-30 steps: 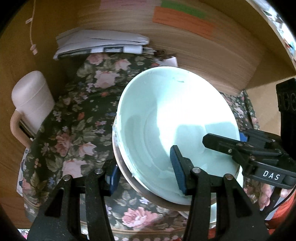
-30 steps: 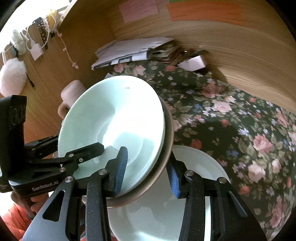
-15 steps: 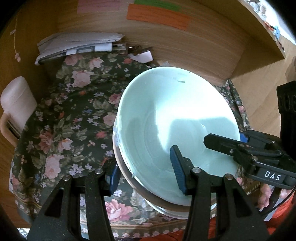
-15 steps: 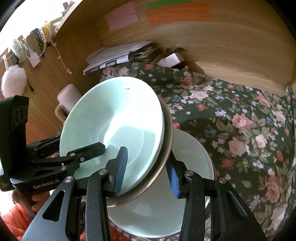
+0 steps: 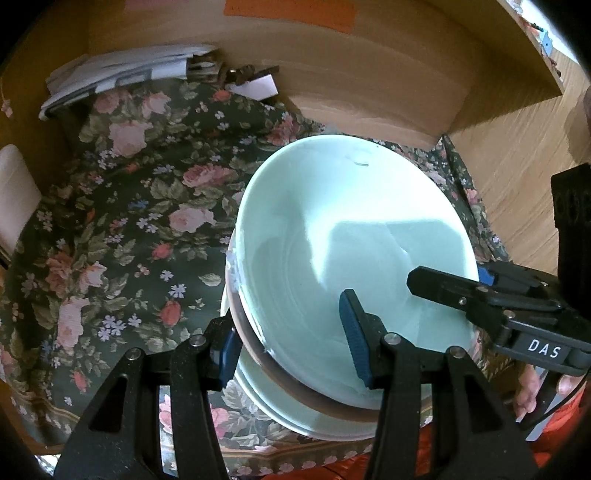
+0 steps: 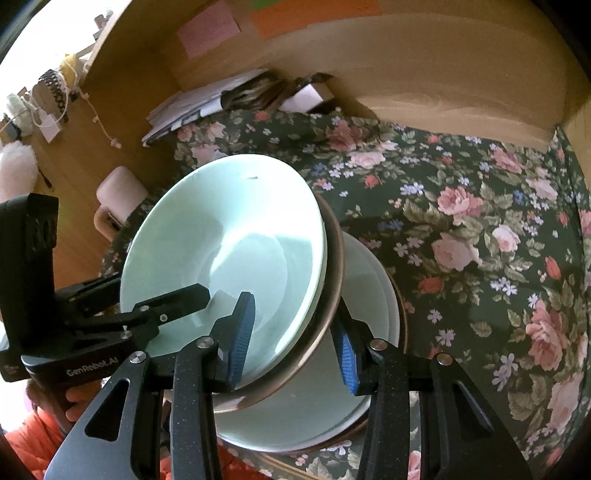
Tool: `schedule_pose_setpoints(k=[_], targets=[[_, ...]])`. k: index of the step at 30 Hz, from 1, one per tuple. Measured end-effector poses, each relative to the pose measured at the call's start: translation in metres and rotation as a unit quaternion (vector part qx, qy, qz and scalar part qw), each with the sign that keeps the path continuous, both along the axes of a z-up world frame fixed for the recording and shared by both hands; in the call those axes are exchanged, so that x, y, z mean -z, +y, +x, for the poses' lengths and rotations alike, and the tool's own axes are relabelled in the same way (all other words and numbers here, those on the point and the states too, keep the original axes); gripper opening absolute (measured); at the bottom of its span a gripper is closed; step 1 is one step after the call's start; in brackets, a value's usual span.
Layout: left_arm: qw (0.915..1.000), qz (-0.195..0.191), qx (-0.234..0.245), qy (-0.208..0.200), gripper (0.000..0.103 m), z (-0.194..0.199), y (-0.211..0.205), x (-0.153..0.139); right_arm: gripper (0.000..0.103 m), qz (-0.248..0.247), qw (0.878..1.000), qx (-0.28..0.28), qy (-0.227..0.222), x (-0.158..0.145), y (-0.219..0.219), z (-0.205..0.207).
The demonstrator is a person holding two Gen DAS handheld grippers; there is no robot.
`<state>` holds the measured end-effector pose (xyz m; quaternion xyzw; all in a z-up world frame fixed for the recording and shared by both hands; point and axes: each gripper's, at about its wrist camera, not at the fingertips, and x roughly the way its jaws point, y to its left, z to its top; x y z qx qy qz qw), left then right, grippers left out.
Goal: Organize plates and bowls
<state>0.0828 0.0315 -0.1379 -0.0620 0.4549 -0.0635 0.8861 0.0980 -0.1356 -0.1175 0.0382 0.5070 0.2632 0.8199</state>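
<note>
The left gripper (image 5: pixel 291 341) is clenched on the rim of a pale green bowl (image 5: pixel 354 258), one blue pad under the outside of the rim and the other pressed to the inner wall. The right gripper (image 6: pixel 291 341) grasps the same bowl at the opposite side of its rim, one pad inside and one outside, so both tongs carry it between them, tilted toward the cameras. The bowl is glossy, mint-coloured and wide, with faint concentric rings round its bottom, a small dark fleck near its far rim and a bright patch of light across its inside. It is nested in a brown-rimmed dish (image 6: pixel 334 266) whose dark edge shows just beyond its rim, and both pads on the outside bear on that dish. Beneath the pair, a white plate (image 6: pixel 373 280) lies flat on the floral cloth (image 6: pixel 480 229) at the near edge of the table, with another brown rim just showing under it. The held bowl hangs over this plate; whether it touches it cannot be told. Toward the table's far left corner lies a stack of papers (image 5: pixel 122 70), with a small white card (image 5: pixel 255 86) beside it. A cream mug (image 6: pixel 120 201) stands at the left edge. Coloured notes (image 6: pixel 208 33) are stuck on the wooden wall behind.
</note>
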Motion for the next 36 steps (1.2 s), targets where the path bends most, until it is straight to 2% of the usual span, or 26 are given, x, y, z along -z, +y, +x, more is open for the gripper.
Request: schedule_pose_setpoints(k=[6,13,18,21,24,26,29,31,33,36], targets=[[1.0000,0.007,0.005,0.004,0.049,0.006,-0.003,0.004,0.037,0.012,1.000,0.011,0.012,0.009,-0.005,0.004],[0.9999,-0.007,0.006,0.004,0.049,0.008,0.001,0.004,0.040,0.028,0.999,0.007,0.015,0.010,-0.008,0.004],[0.9993,0.023,-0.007,-0.030,0.049,0.001,0.002,-0.006,0.041,-0.005,0.998,0.018,-0.060,-0.016,-0.009,-0.008],[0.9984,0.027,-0.021,-0.046,0.049,-0.003,0.006,-0.016,0.041,-0.006,0.995,0.023,-0.099,-0.036,-0.012,-0.017],[0.9957,0.035,-0.031,-0.079,0.050,-0.010,0.008,-0.032,0.041,-0.002,0.990,0.022,-0.137,-0.056,-0.013,-0.028],[0.9926,0.038,-0.035,-0.110,0.055,-0.018,0.007,-0.047,0.043,0.002,0.986,0.021,-0.163,-0.069,-0.012,-0.035],[0.9836,0.052,-0.042,-0.167,0.060,-0.033,0.002,-0.069,0.052,0.016,0.980,0.021,-0.199,-0.086,-0.012,-0.047],[0.9761,0.061,-0.044,-0.204,0.067,-0.044,-0.003,-0.082,0.056,0.021,0.975,0.023,-0.219,-0.094,-0.011,-0.054],[0.9690,0.068,-0.047,-0.233,0.069,-0.054,-0.006,-0.091,0.059,0.025,0.971,0.024,-0.236,-0.100,-0.011,-0.061],[0.9575,0.080,-0.048,-0.273,0.078,-0.070,-0.011,-0.101,0.069,0.032,0.964,0.028,-0.262,-0.109,-0.012,-0.073]])
